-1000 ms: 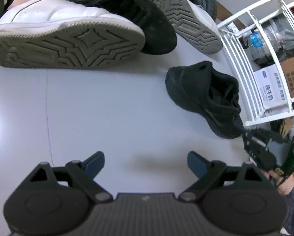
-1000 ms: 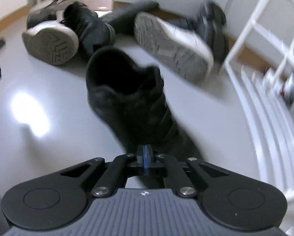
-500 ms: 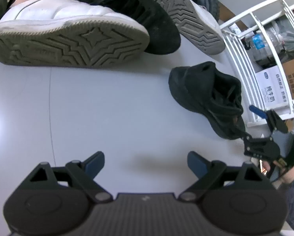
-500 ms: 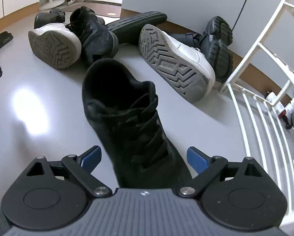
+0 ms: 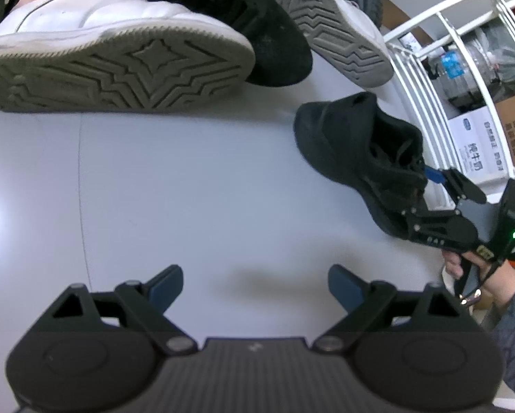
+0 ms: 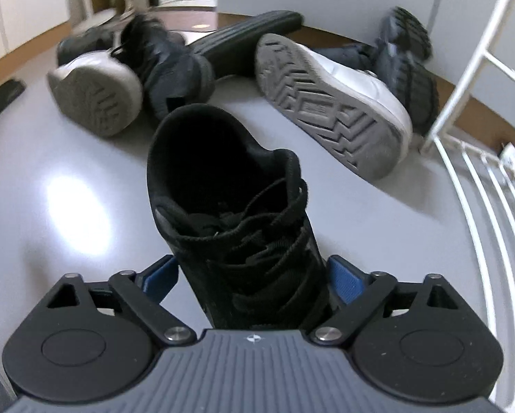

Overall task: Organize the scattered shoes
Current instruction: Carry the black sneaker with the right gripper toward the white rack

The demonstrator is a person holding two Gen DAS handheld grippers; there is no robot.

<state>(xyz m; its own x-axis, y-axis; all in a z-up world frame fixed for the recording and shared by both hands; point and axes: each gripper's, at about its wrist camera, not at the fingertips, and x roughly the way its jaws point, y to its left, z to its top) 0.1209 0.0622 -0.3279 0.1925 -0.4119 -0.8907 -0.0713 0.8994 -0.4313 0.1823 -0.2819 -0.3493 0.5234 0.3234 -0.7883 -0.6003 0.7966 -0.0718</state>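
The black lace-up sneaker stands upright on the grey floor, just beside the white wire shoe rack, with its toe toward the right gripper and its heel opening facing the pile of other shoes. The right gripper's jaws straddle the toe end of this sneaker; they have just been closing a little after spreading wide, and a blue pad sits close to each side of the shoe, though whether the pads press on it cannot be told. From the left wrist view the same sneaker lies to the right, with the right gripper at its toe, held by a hand in a dark patterned sleeve. The left gripper hangs over bare floor, its jaws wide apart with nothing between them. Further back lie two white sneakers on their sides, soles showing, a black suede shoe between them, and a chunky dark shoe against the wall. Cardboard boxes stand behind the rack.
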